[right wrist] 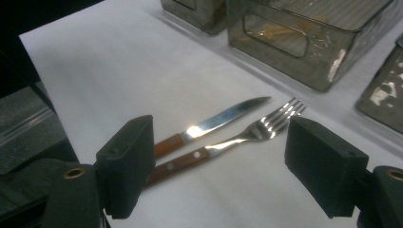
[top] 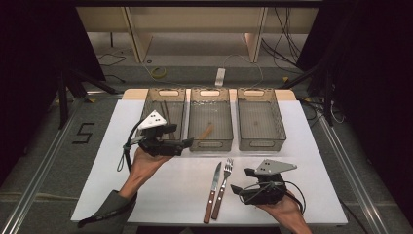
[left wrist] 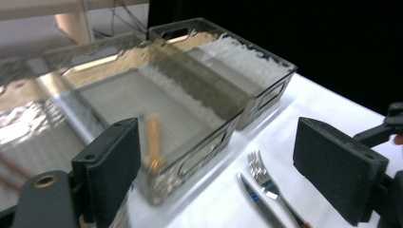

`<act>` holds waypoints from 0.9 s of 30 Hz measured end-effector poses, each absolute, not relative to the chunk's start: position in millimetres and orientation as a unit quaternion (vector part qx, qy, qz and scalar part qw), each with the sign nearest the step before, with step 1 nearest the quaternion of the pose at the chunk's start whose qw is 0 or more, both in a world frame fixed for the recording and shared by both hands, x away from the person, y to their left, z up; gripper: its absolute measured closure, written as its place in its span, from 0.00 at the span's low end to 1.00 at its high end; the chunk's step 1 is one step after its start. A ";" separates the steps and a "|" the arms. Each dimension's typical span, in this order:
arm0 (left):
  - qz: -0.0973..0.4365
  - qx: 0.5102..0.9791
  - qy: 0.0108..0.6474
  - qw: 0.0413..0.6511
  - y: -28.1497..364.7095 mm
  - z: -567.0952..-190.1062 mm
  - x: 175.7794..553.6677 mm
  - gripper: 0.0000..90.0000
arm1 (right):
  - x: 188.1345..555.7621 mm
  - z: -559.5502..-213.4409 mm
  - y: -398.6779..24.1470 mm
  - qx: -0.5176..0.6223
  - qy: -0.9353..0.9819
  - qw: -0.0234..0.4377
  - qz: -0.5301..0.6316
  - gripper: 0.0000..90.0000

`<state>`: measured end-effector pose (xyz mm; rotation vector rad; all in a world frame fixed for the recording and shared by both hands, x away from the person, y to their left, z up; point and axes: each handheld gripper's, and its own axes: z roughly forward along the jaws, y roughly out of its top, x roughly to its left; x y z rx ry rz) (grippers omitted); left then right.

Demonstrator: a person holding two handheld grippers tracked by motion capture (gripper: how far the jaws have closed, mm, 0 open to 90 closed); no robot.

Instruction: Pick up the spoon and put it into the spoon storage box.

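A knife (top: 213, 190) and a fork (top: 224, 183), both with wooden handles, lie side by side on the white table (top: 170, 190), tips pointing toward the bins. My left gripper (top: 187, 142) hovers open at the front of the left bin (top: 165, 93) and middle bin (top: 210, 93), nothing between its jaws. In the left gripper view, the left gripper (left wrist: 216, 166) looks across the middle bin, where a wooden-handled piece (left wrist: 153, 140) lies. My right gripper (top: 242, 179) rests open just right of the cutlery. Seen from the right gripper (right wrist: 221, 166), the knife (right wrist: 214, 124) and fork (right wrist: 247, 135) lie ahead of its open jaws.
Three translucent bins stand in a row at the table's back; the right bin (top: 260, 93) looks empty, and the left one holds dark sticks (top: 165, 112). The table's front edge lies close to both hands. Cables and a power strip (top: 220, 77) lie on the floor beyond.
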<state>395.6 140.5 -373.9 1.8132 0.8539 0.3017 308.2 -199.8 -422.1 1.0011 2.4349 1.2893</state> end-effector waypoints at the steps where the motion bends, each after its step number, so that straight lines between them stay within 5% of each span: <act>1: 0.120 0.759 0.361 0.529 144.0 -376.6 394.0 0.18 | 308.6 -422.3 -198.6 0.338 0.826 0.101 0.439 0.29; 27: 0.126 0.756 0.374 0.523 170.9 -401.5 353.1 0.18 | 312.4 -432.4 -162.8 0.302 0.851 0.057 0.425 0.29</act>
